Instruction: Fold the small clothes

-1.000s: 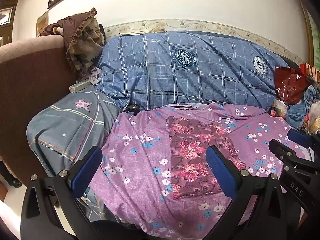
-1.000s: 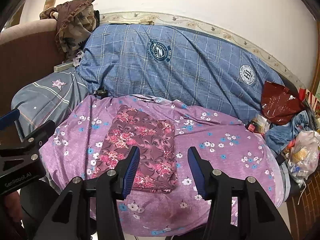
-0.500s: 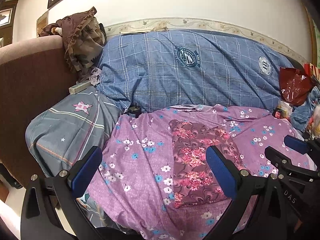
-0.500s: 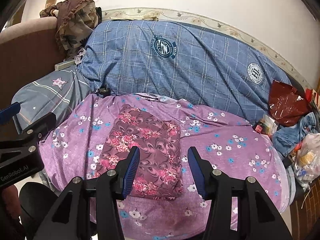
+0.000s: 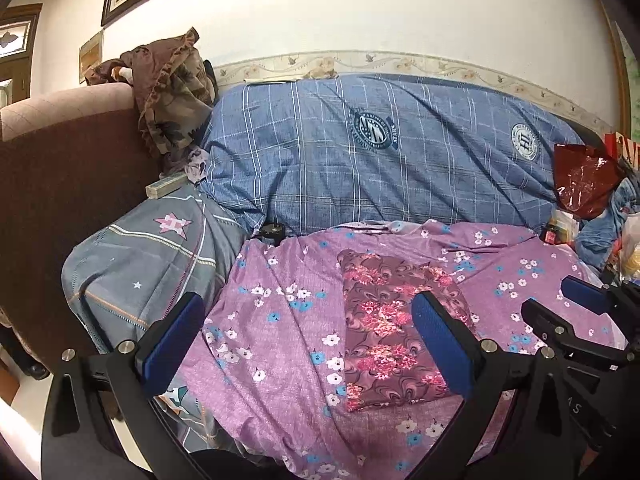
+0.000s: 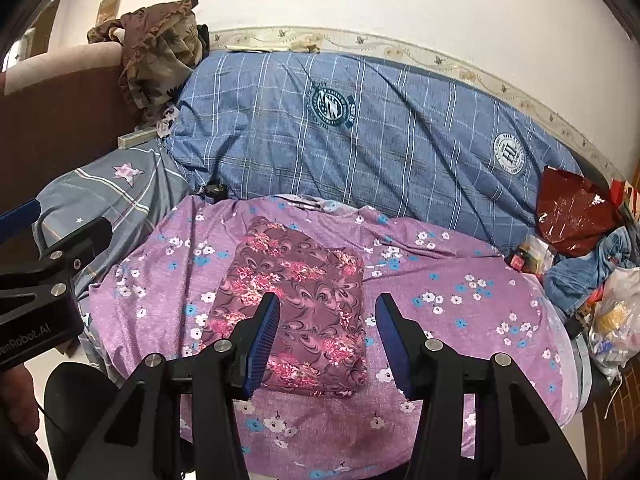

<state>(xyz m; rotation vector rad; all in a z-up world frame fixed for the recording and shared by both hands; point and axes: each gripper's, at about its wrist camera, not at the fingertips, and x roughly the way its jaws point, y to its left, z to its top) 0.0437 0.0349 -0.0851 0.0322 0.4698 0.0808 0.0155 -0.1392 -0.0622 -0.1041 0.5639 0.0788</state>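
Folded floral garment [image 6: 296, 308] lies flat on the purple sheet [image 6: 460, 312]. Left gripper [image 5: 312, 344] spread wide, right gripper [image 6: 326, 338] half spread, both empty (neither touching cloth). Risk: a careless pass could drag the sheet and undo the fold.

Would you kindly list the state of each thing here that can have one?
Floral garment: folded flat, lying on the purple sheet.
Left gripper: open, empty.
Right gripper: open, empty.
Red bag: crumpled.
Brown cloth: bunched up on the sofa arm.
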